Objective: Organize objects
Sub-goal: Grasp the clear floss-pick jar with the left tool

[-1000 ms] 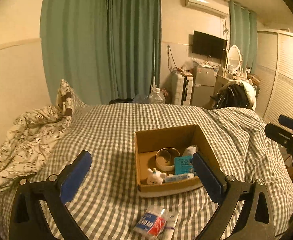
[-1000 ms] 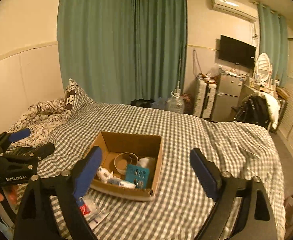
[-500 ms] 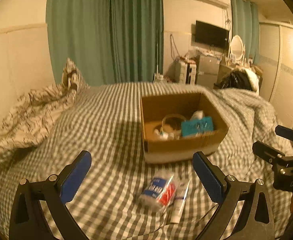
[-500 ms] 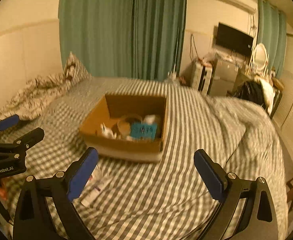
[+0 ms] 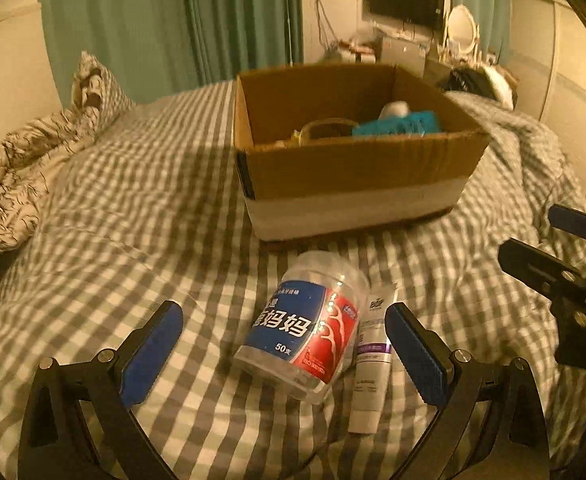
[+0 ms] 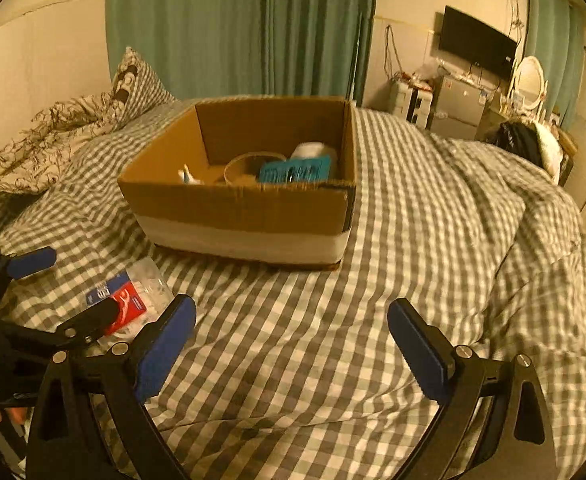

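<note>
Floss jar [image 5: 307, 330] lies on its side, lower centre of the left wrist view, clear plastic with a blue and red label, on the checked bedcover [image 5: 105, 240]. A white tube [image 5: 371, 364] lies touching its right side. Left gripper [image 5: 284, 354] is spread wide, empty, with the jar and tube between its blue pads; contact with either cannot be told. Box [image 5: 353, 176], open cardboard with a white band, sits just behind them at upper centre; inside are a round ring-like thing [image 5: 329, 128] and a teal pack [image 5: 397, 124], the rest blurred. Right gripper [image 6: 291, 346] is also wide and empty over bare cover, lower centre of its view, box [image 6: 249, 204] beyond it. Green curtain [image 6: 253, 28] at top, TV [image 6: 477, 42] upper right.
</note>
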The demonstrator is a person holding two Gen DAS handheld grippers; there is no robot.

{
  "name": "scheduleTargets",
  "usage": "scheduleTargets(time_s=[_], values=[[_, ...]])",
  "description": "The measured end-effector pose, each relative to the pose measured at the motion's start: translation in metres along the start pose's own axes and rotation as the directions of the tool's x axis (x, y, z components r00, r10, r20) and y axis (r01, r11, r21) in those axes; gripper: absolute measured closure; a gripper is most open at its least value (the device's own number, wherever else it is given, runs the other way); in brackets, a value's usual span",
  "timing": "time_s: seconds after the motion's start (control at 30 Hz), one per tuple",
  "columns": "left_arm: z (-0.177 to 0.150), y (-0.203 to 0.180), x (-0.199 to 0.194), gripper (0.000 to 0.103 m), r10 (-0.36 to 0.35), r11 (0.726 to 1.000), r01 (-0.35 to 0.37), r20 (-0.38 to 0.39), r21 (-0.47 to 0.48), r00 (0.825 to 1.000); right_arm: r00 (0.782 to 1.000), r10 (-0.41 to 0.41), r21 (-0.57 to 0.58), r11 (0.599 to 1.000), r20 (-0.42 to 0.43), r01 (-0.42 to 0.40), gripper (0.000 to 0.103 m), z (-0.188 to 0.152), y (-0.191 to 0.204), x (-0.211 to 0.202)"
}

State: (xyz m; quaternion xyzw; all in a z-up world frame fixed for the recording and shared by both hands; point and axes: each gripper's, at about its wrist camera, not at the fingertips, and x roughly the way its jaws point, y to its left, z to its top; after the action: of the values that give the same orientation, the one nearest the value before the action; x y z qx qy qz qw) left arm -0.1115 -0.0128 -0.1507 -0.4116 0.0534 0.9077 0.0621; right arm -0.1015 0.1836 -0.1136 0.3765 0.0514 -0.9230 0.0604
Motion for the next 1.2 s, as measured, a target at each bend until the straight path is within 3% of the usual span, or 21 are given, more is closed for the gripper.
scheduleTargets(time_s=[0.2,0.27,0.3,0.33,0.47,0.67,0.77,0.97,1.2], values=[[-0.006,-0.003,0.037,0.002,-0.016,1.000,0.017,-0.118,0.005,0.993,0.998,0.027,0.015,1.000,-0.051,-0.027,0.006,-0.007,-0.003,0.019],[-0.009,-0.003,0.042,0.009,-0.029,1.000,0.030,-0.136,0.001,0.990,0.998,0.035,0.020,0.999,-0.060,-0.034,0.006,-0.008,-0.003,0.022],[-0.011,-0.003,0.044,0.021,-0.051,0.999,0.052,-0.151,-0.003,0.987,0.997,0.034,0.019,0.999,-0.064,-0.033,0.006,-0.008,-0.002,0.023],[-0.012,-0.003,0.044,0.022,-0.068,0.998,0.068,-0.159,-0.007,0.985,0.997,0.034,0.017,0.999,-0.071,-0.033,0.006,-0.009,-0.001,0.025],[-0.014,0.000,0.035,0.026,-0.078,0.997,0.075,-0.134,-0.029,0.988,0.996,0.032,0.013,0.999,-0.079,-0.031,0.006,-0.011,0.003,0.025],[-0.010,0.023,-0.007,0.032,-0.004,0.994,0.002,-0.018,-0.111,1.000,0.998,0.027,-0.017,0.999,-0.065,-0.028,0.006,-0.012,0.016,0.015],[-0.008,0.036,-0.016,0.033,0.029,0.990,-0.028,0.001,-0.136,1.000,0.996,0.032,-0.041,0.999,-0.089,-0.036,0.006,-0.015,0.031,0.020],[-0.011,0.057,-0.020,0.033,0.008,0.983,-0.004,0.017,-0.181,1.000,0.980,0.097,-0.094,0.989,-0.173,-0.115,0.007,-0.028,0.076,0.045],[-0.014,0.058,-0.013,0.033,-0.026,0.982,0.025,-0.002,-0.188,1.000,0.958,0.122,-0.125,0.979,-0.261,-0.159,0.036,-0.039,0.107,0.080]])
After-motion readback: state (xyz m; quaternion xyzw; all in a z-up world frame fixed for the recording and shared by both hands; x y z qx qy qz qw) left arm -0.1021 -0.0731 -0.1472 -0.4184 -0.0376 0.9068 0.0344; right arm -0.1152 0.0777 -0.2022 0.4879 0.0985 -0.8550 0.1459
